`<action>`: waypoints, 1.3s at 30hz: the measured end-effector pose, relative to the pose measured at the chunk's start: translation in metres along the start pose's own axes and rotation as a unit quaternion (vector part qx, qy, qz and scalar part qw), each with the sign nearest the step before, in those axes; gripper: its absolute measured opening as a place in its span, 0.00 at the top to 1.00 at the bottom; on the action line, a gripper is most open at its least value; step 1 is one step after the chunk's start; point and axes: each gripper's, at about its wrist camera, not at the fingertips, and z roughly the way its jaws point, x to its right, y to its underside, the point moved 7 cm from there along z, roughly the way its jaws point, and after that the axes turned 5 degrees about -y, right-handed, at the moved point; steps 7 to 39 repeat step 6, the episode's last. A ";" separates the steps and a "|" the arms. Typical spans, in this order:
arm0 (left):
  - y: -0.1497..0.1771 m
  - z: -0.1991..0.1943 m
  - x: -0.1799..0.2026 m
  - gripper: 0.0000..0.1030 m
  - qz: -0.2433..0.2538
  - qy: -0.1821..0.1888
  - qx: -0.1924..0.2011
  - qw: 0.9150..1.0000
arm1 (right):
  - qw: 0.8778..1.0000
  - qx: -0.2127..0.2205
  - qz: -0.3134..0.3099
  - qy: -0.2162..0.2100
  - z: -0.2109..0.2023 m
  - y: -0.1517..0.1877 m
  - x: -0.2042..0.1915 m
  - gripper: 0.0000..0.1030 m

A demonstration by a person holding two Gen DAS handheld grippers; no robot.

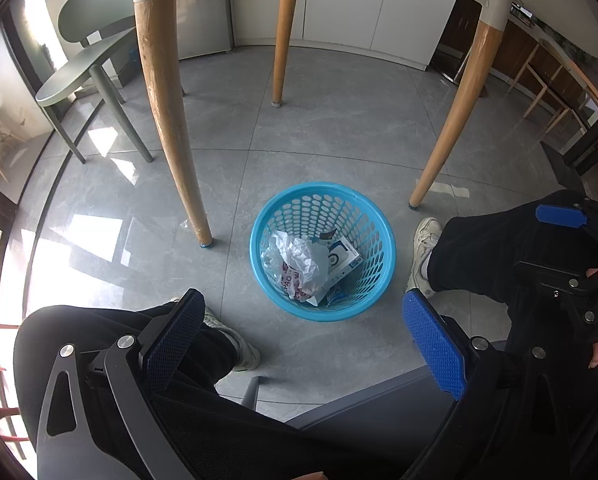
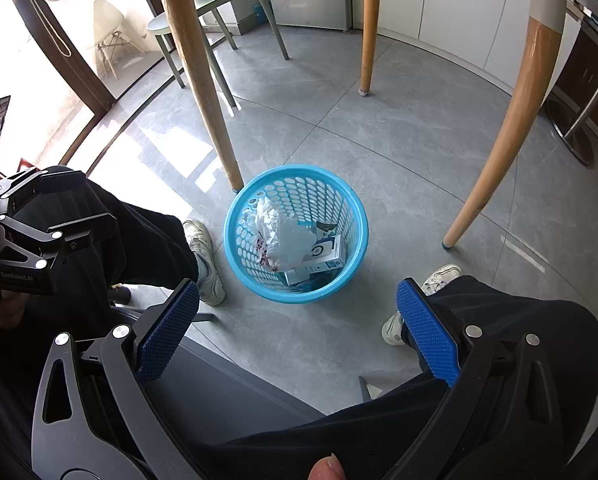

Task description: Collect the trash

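A blue perforated trash basket (image 1: 381,232) stands on the grey tile floor under a table; it also shows in the right wrist view (image 2: 355,208). Inside lie crumpled white plastic wrapping (image 1: 299,260), also in the right wrist view (image 2: 287,236), and a small white-and-blue box (image 1: 345,258), also in the right wrist view (image 2: 325,254). My left gripper (image 1: 303,340) is open and empty, held above the person's knees, short of the basket. My right gripper (image 2: 297,324) is open and empty, likewise short of the basket. The right gripper's body shows at the right of the left wrist view (image 1: 567,276).
Wooden table legs (image 1: 171,120) stand around the basket, one just left of it (image 2: 207,80). A grey-green chair (image 1: 91,68) stands at the back left. The person's legs in black trousers (image 1: 99,340) and white shoes (image 1: 423,256) flank the basket. White cabinets (image 1: 359,4) line the back.
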 end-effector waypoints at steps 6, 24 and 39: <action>0.002 0.001 0.000 0.06 0.004 0.003 -0.002 1.000 | 1.000 0.001 0.000 0.000 0.000 0.000 0.000 0.08; 0.002 0.001 0.000 0.06 0.004 0.003 -0.002 1.000 | 1.000 0.001 0.000 0.000 0.000 0.000 0.000 0.08; 0.002 0.001 0.000 0.06 0.004 0.003 -0.002 1.000 | 1.000 0.001 0.000 0.000 0.000 0.000 0.000 0.08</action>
